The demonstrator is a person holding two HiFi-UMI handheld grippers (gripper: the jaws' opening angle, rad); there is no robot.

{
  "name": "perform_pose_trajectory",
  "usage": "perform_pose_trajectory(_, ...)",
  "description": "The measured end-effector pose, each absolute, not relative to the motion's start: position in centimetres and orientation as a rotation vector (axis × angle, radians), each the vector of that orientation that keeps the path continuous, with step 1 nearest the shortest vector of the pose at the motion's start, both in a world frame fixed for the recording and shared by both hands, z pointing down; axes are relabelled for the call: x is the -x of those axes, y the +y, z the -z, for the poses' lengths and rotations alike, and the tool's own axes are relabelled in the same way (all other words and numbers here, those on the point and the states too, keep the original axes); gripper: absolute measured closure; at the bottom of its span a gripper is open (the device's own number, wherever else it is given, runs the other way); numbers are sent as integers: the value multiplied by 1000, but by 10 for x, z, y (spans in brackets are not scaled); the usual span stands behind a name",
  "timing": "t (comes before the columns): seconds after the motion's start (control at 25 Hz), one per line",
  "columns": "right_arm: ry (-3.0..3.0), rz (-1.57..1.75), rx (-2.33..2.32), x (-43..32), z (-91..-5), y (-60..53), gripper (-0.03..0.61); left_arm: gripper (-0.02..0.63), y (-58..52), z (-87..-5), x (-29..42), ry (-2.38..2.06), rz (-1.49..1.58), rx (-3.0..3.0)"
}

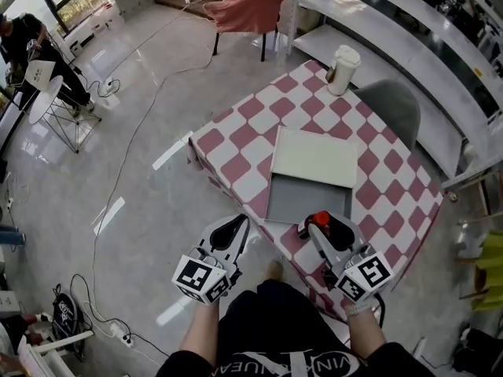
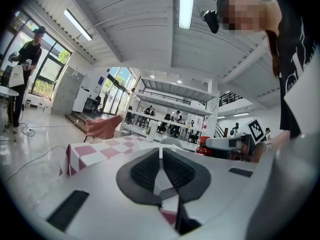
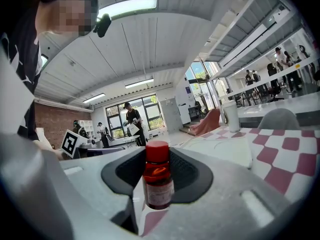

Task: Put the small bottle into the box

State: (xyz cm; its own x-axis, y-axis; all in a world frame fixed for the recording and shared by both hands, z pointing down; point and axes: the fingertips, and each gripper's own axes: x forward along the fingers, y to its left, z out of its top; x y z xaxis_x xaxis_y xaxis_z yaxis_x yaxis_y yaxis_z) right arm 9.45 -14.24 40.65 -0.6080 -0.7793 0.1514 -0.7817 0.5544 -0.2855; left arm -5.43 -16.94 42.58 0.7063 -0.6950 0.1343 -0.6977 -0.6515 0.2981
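Head view: a table in a checked cloth [image 1: 236, 167] stood ahead of the person, with both grippers at its near edge.
Box: the grey box [image 1: 299, 203] lay near the middle of the tabletop, its open half toward the near edge; a white lid [image 1: 314, 157] covered the far half.
Small bottle: the small bottle [image 3: 158, 179], dark red with a red cap, was held over the near edge of the tabletop, just beside the box's open end and not yet inside it.
Right gripper: the right gripper [image 1: 316, 226] was clamped on the bottle's body below the cap, with the bottle upright between the ribbed pads.
Left gripper: the left gripper [image 2: 161, 154] hung off the near-left edge of the table, jaws pressed together with nothing between them.
Other things: a lidded cup [image 1: 343, 69] stood at the far corner, and a grey chair [image 1: 393, 104] sat beyond the far-right edge.
Handling: the bottle looked light and stiff, with smooth sides likely to slip or twist. Glass or plastic could not be told, so it was probably best set down gently.
Hold: the labelled body seemed the surest place to grip; the cap looked too narrow.
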Motion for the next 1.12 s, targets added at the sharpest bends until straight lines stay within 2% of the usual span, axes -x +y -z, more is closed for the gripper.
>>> perform_pose_trajectory(1.12,-2557,-536,-1432,-78,-433,-191,437,588,-206,-475,56,-979,-51,-2528)
